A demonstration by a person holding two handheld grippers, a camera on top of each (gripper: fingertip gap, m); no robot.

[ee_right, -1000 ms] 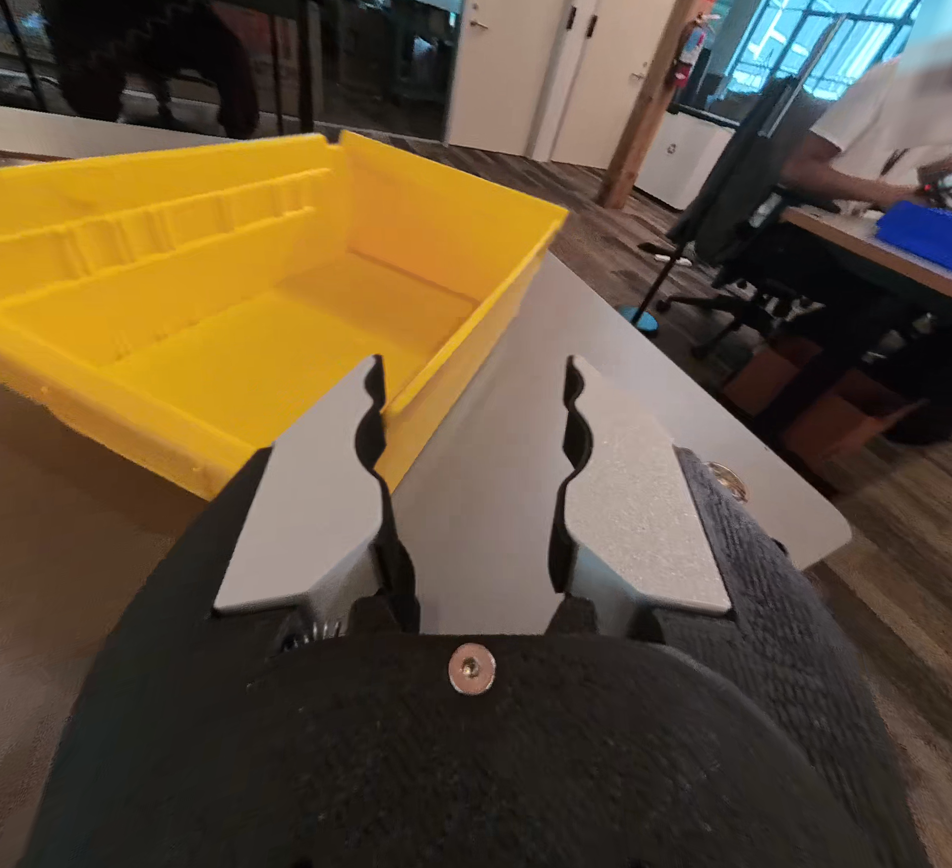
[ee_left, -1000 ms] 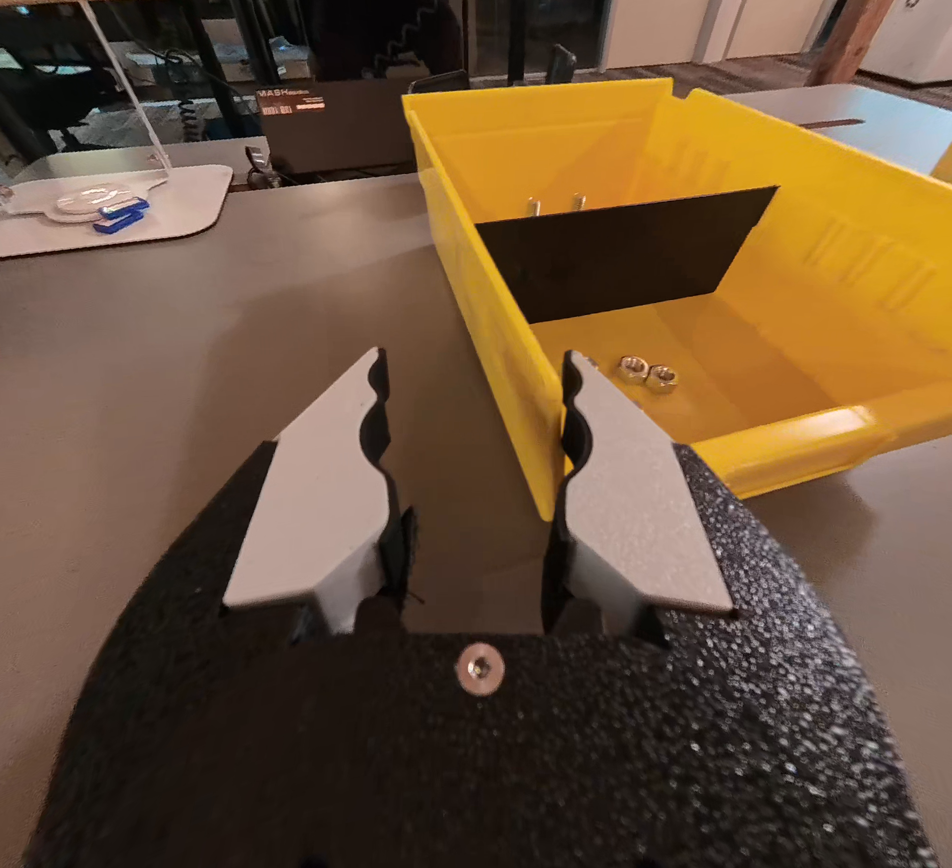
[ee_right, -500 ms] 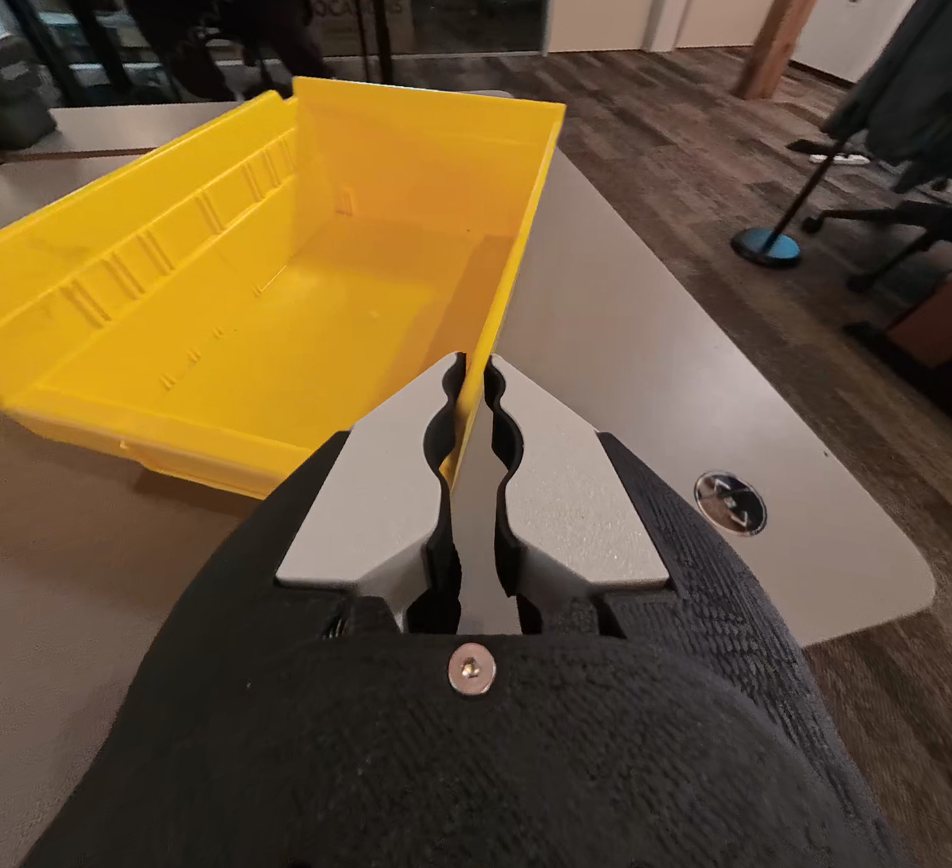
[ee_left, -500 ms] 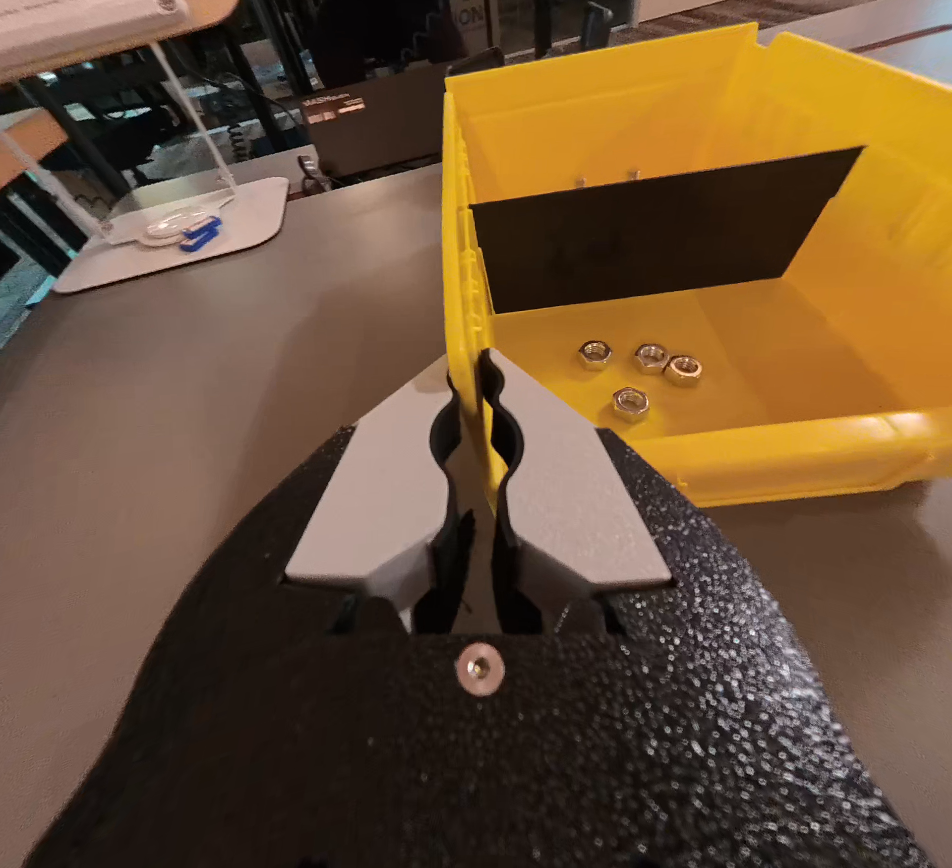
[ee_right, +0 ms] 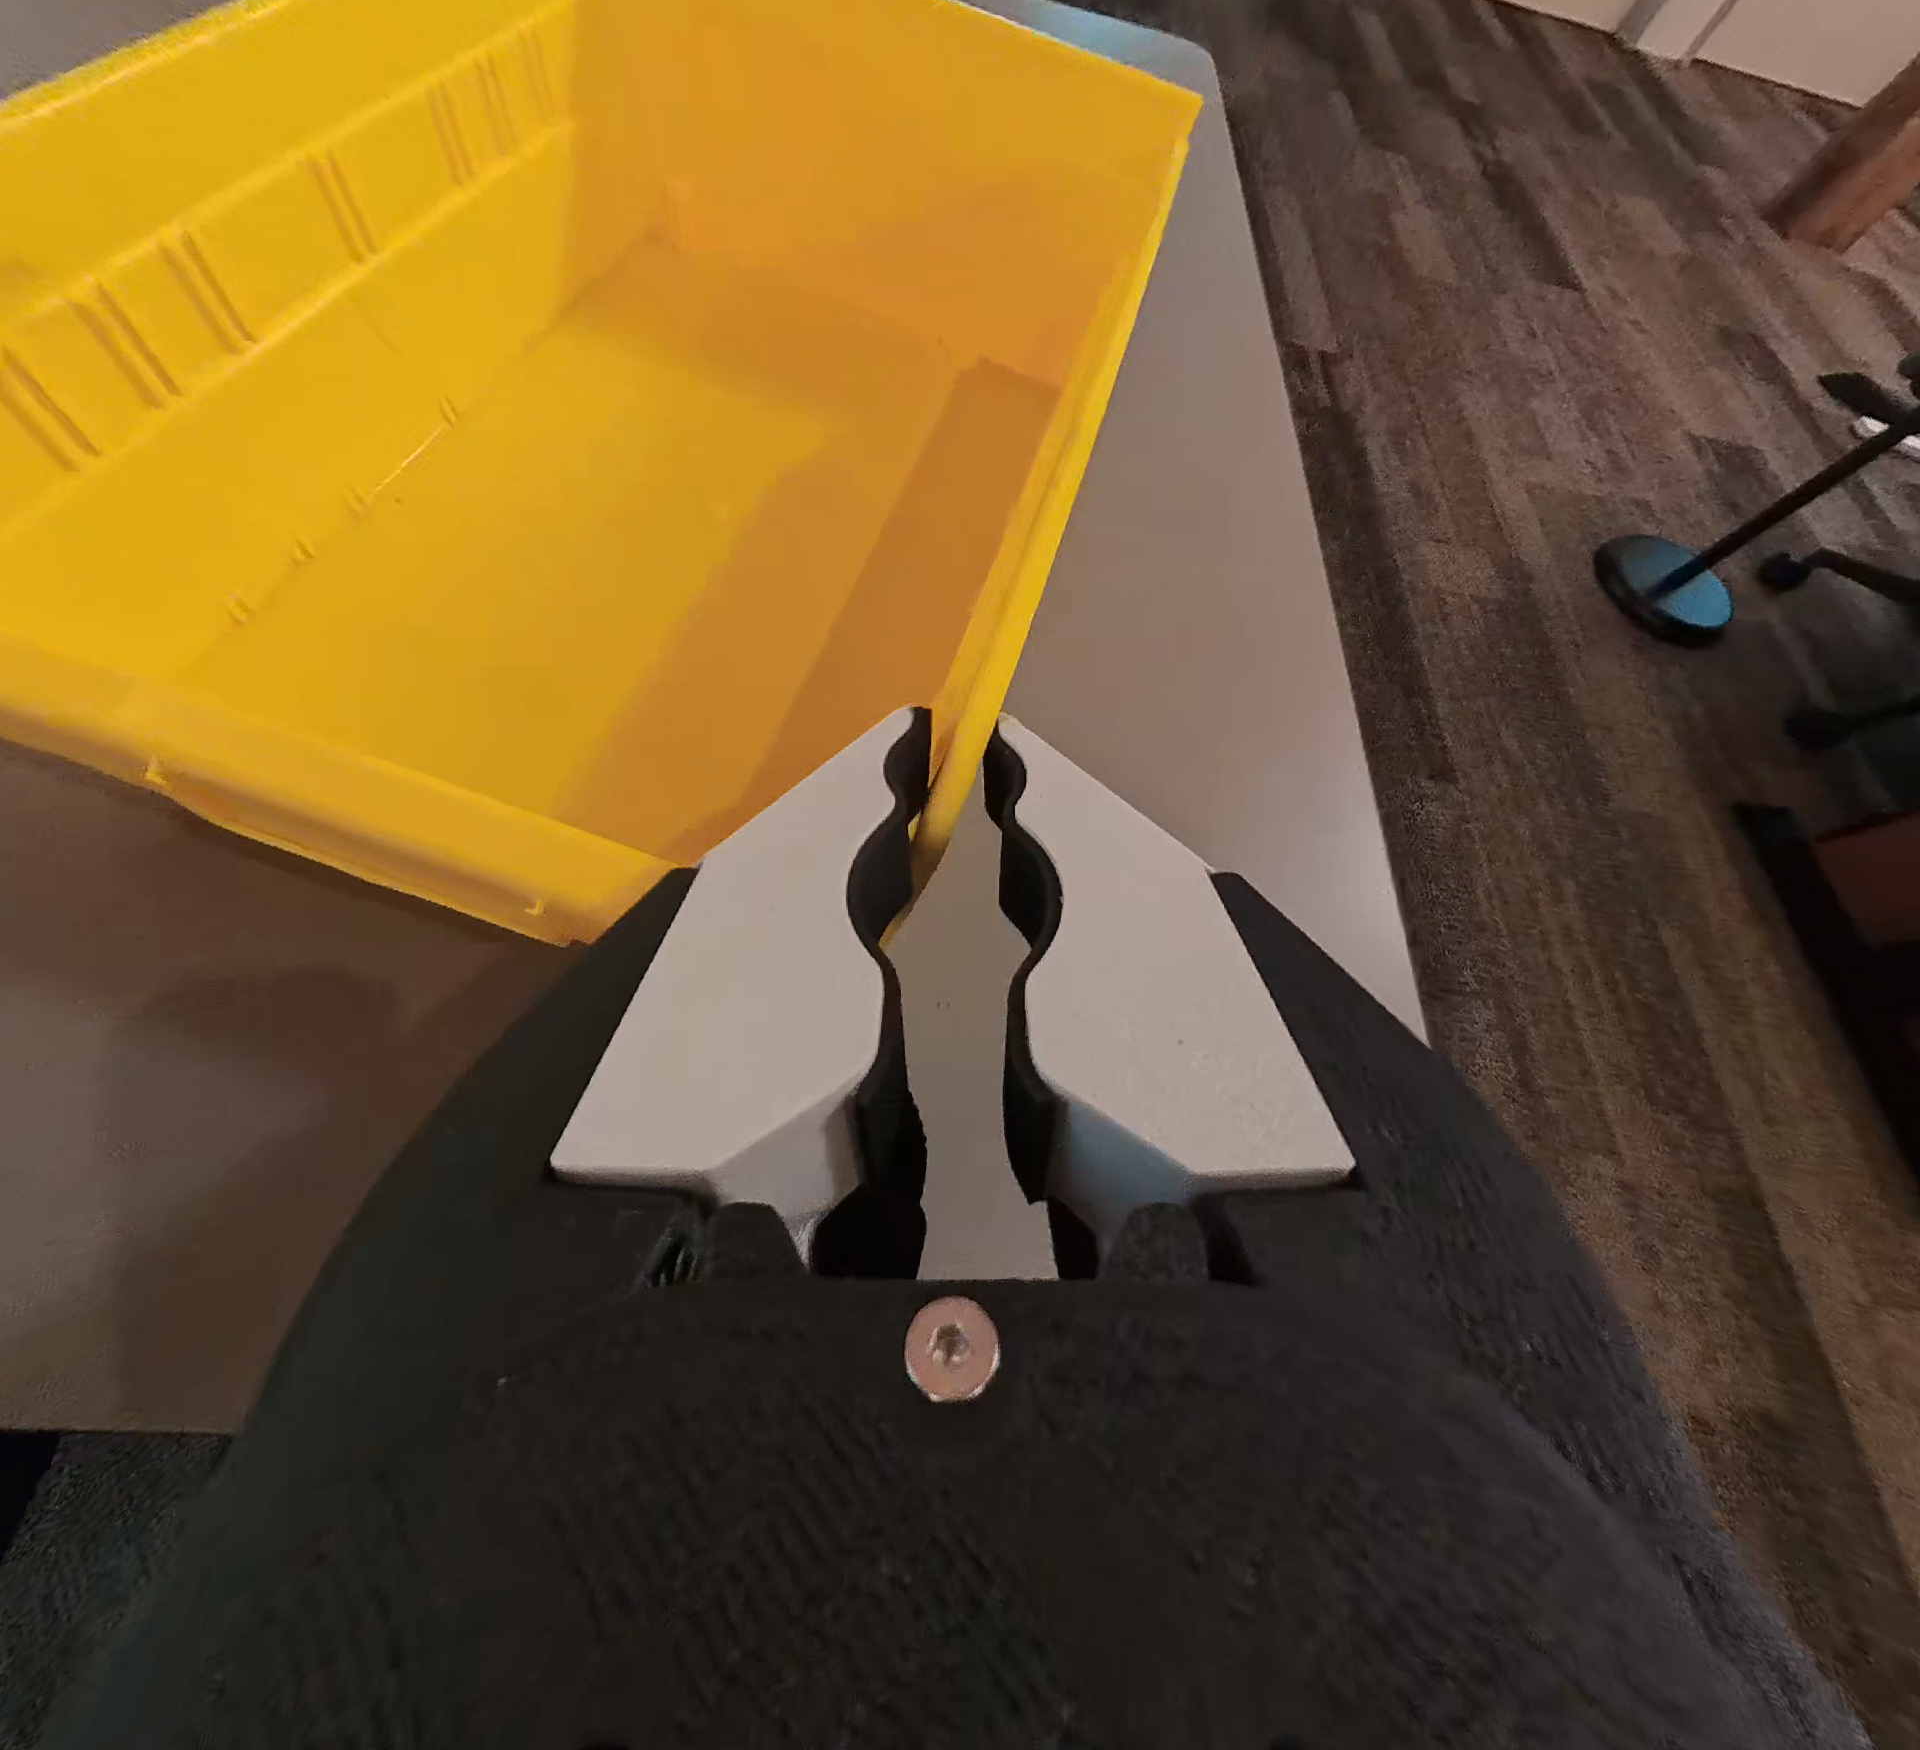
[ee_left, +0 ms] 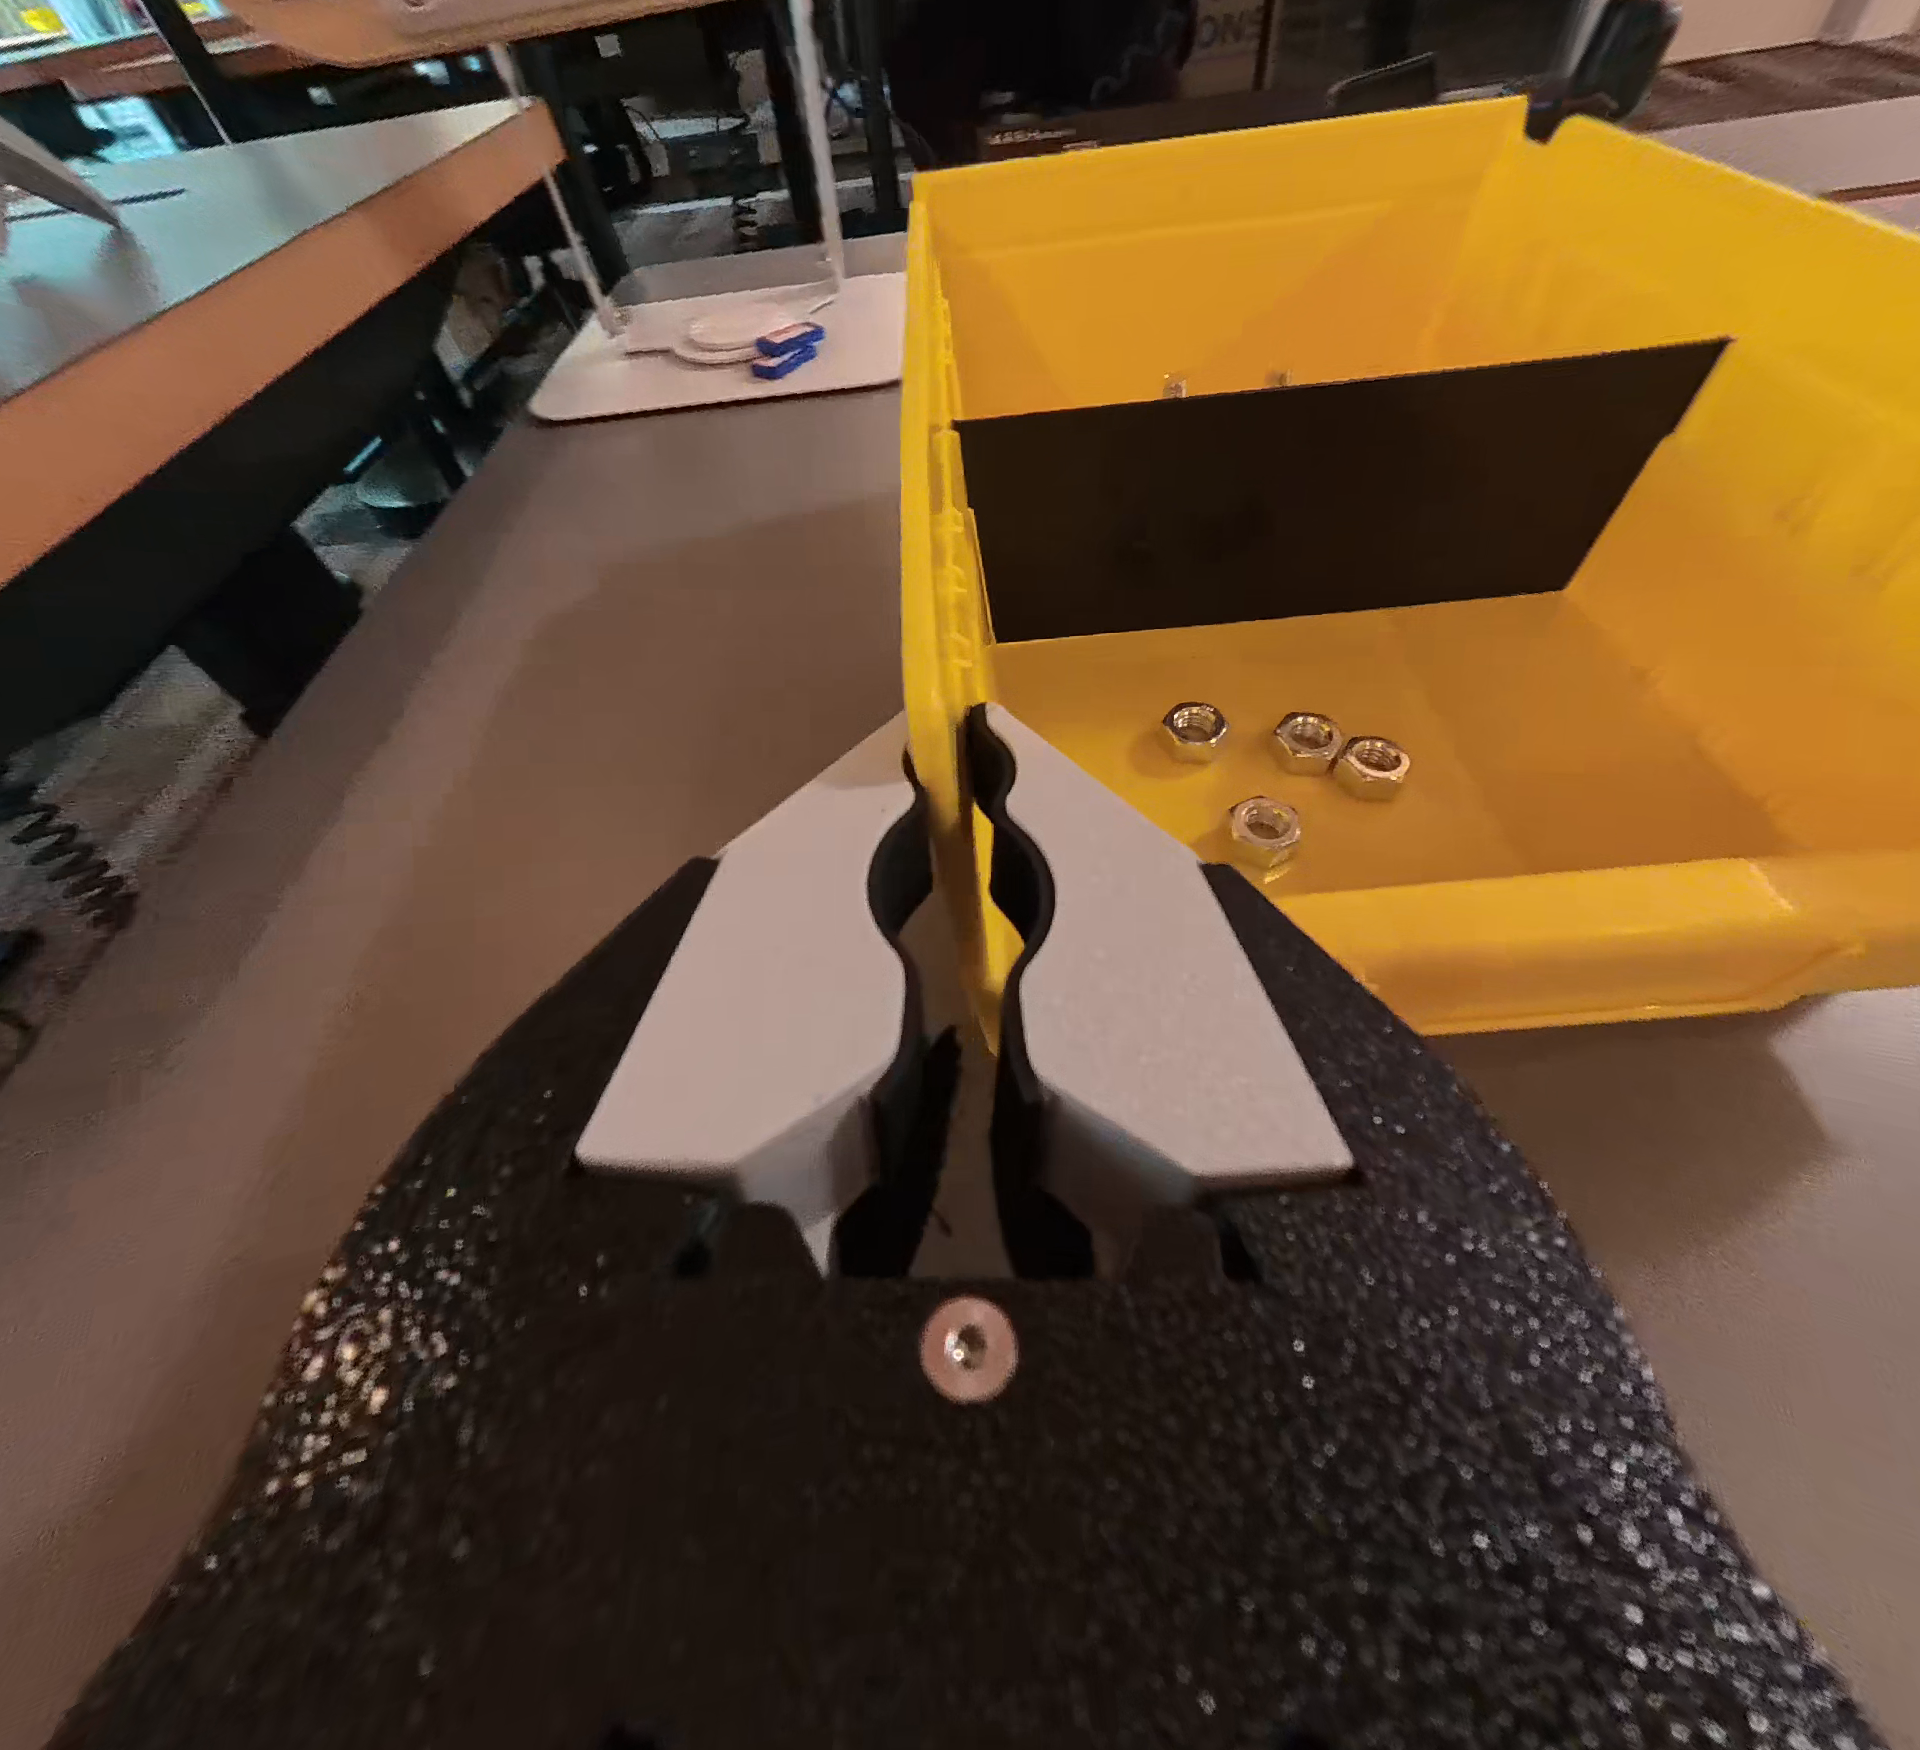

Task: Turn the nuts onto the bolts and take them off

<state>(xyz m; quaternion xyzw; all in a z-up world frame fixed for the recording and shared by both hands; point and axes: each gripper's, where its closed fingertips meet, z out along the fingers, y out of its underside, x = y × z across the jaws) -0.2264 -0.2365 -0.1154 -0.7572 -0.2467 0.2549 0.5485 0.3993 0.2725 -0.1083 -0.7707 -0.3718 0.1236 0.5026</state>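
Nuts (ee_left: 1288, 770), four, lie loose in the yellow bin (ee_left: 1558, 957) before its black divider (ee_left: 1320, 495); left claw (ee_left: 948, 744) and right claw (ee_right: 954, 726) each pinch a bin wall.

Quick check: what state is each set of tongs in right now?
Left tongs: shut on the yellow bin side wall.
Right tongs: shut on the yellow bin side wall.

Left hand-held gripper (ee_left: 948, 765) clamped on yellow bin (ee_left: 1558, 952) wall

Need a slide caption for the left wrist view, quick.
Left gripper clamps the yellow bin's side wall; four loose nuts lie inside.
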